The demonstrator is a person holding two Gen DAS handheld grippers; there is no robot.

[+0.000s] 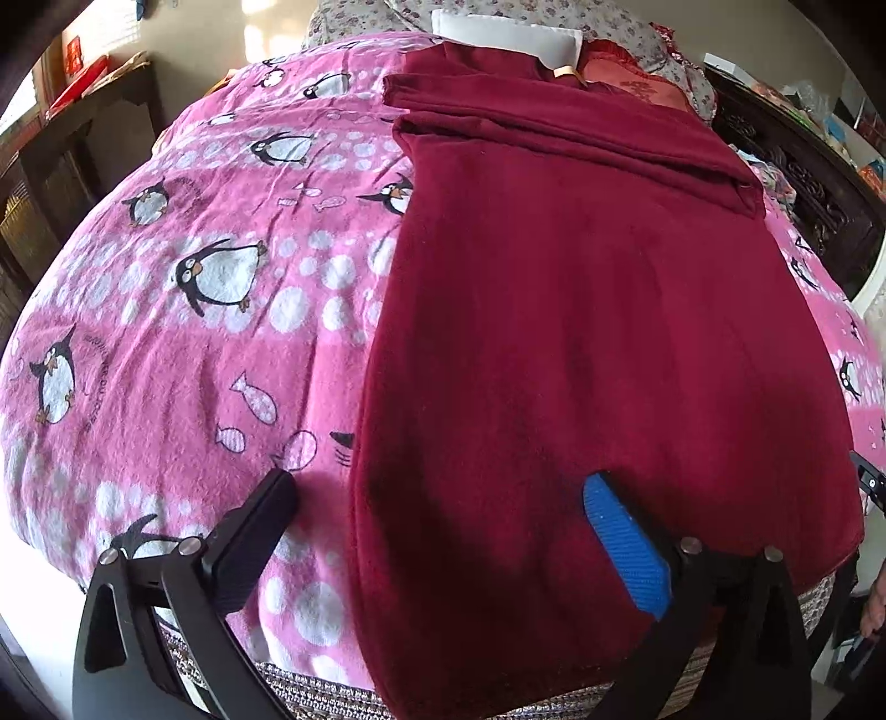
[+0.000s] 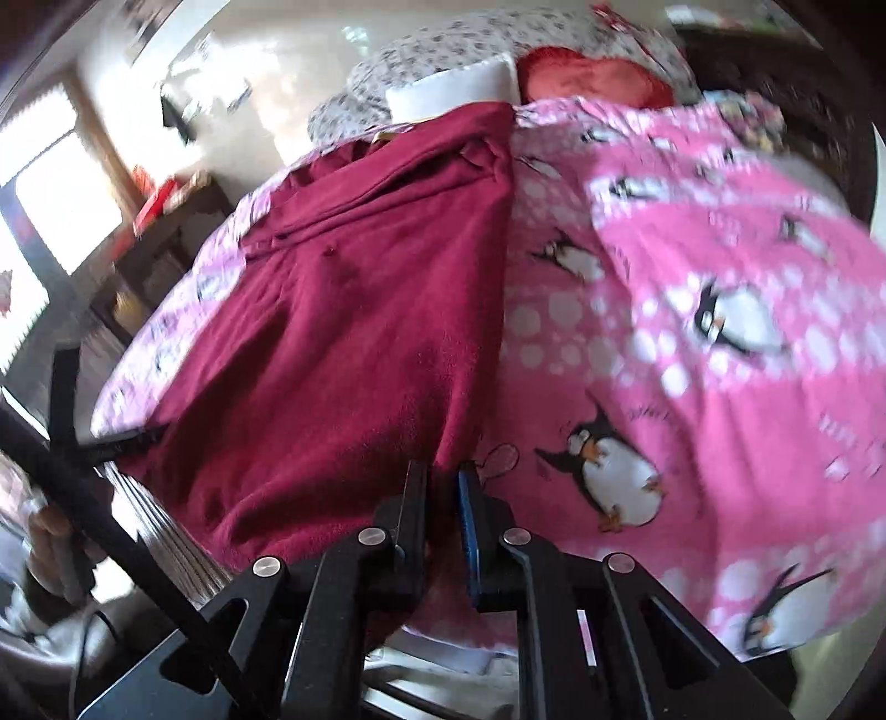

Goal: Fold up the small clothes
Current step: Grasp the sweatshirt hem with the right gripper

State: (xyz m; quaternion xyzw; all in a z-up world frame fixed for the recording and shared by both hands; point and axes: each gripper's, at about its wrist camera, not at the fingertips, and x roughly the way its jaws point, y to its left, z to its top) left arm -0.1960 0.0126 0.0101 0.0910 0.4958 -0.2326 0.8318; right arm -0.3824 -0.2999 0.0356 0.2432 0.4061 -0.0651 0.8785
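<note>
Garment maroon, spread flat on penguin blanket over bed | left gripper jaws wide apart, straddling garment's left edge | right gripper clamped on garment's near right corner

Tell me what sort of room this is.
Most likely a bedroom: the maroon garment lies on a bed under a pink penguin blanket, with a floral pillow at the far end.

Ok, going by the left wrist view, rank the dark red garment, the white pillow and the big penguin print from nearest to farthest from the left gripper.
1. The dark red garment: its near edge lies between the fingers of the open left gripper.
2. The big penguin print: left of the garment, mid-blanket.
3. The white pillow: at the far end, beyond the garment's folded top.
</note>
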